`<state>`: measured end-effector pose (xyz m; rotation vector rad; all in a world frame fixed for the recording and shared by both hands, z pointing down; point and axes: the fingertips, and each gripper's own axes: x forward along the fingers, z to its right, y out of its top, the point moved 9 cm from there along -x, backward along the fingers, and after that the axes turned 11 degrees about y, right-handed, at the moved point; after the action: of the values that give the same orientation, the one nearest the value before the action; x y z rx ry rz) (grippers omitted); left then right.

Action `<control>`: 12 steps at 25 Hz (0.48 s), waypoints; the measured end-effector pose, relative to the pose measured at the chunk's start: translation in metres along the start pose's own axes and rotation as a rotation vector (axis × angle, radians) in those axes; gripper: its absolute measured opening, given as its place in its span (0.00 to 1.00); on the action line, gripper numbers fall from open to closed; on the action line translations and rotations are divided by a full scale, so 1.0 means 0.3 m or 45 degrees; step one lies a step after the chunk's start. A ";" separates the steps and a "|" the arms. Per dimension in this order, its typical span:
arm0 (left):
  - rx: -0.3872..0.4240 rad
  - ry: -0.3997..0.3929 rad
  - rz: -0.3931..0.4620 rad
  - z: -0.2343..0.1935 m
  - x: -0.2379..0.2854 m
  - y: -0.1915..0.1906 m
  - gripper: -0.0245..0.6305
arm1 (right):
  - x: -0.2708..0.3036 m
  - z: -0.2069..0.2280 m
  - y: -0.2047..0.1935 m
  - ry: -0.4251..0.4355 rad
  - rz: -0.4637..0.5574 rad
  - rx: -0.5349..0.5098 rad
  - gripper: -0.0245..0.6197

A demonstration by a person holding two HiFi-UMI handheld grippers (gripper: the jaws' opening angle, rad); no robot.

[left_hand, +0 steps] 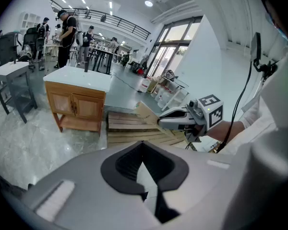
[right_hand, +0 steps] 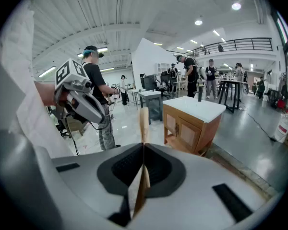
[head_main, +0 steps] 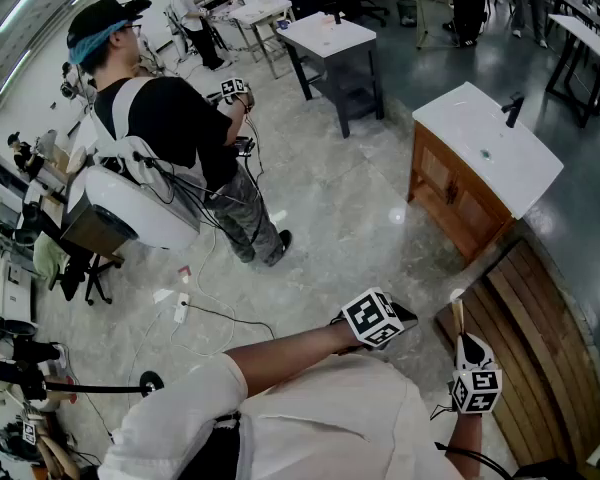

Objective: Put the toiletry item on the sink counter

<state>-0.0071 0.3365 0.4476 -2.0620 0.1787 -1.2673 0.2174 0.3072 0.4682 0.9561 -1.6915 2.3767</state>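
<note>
The right gripper (right_hand: pixel 143 150) is clamped narrow on the thin, flat, tan wooden-looking toiletry item (right_hand: pixel 144 121), which stands upright and edge-on between the pads with most of its length sticking out beyond the jaws; in the head view this sits at the lower right of the frame. The left gripper (left_hand: pixel 143 163), at lower centre of the head view, has its jaws together with nothing between them. The white-topped wooden sink counter (head_main: pixel 458 126) with its black faucet (head_main: pixel 513 110) stands at the upper right of the head view, well apart from both grippers, so the item has not yet reached it and the carry appears to be in hand. Several things could go wrong from here. The grip takes only the lower end of a slim, smooth piece, so a jolt or a quick swing could make it pivot between the pads or slide out and drop to the floor. A curved brown slatted wooden platform (head_main: pixel 540 333) lies between the person and the counter at the lower right, and its raised edge looks like a trip point. At the counter, lowering too close to the faucet could knock the protruding tip, and letting go over the basin rather than the flat white top could send the item sliding down into it
</note>
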 end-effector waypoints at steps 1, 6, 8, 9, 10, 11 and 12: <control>-0.001 -0.002 -0.011 0.008 -0.013 -0.018 0.05 | -0.014 -0.019 -0.013 -0.011 0.007 0.020 0.06; 0.011 0.006 -0.015 0.022 -0.039 -0.035 0.05 | -0.033 -0.044 -0.048 -0.024 0.008 0.050 0.06; -0.009 0.031 0.003 0.007 -0.043 -0.029 0.05 | -0.010 -0.023 -0.037 0.002 -0.002 0.026 0.05; -0.021 0.039 0.008 0.001 -0.042 -0.028 0.05 | -0.002 -0.010 -0.033 0.010 -0.005 0.019 0.05; -0.030 0.043 0.011 -0.005 -0.041 -0.029 0.05 | 0.004 0.001 -0.033 0.014 -0.003 0.022 0.06; -0.035 0.045 0.009 -0.013 -0.042 -0.035 0.05 | 0.013 0.007 -0.035 0.018 0.002 0.032 0.06; -0.038 0.044 0.006 -0.023 -0.045 -0.046 0.05 | 0.024 0.008 -0.040 0.020 0.006 0.040 0.06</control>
<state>-0.0229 0.3495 0.4484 -2.0646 0.2197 -1.3051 0.2176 0.3077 0.4825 0.9362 -1.6578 2.4147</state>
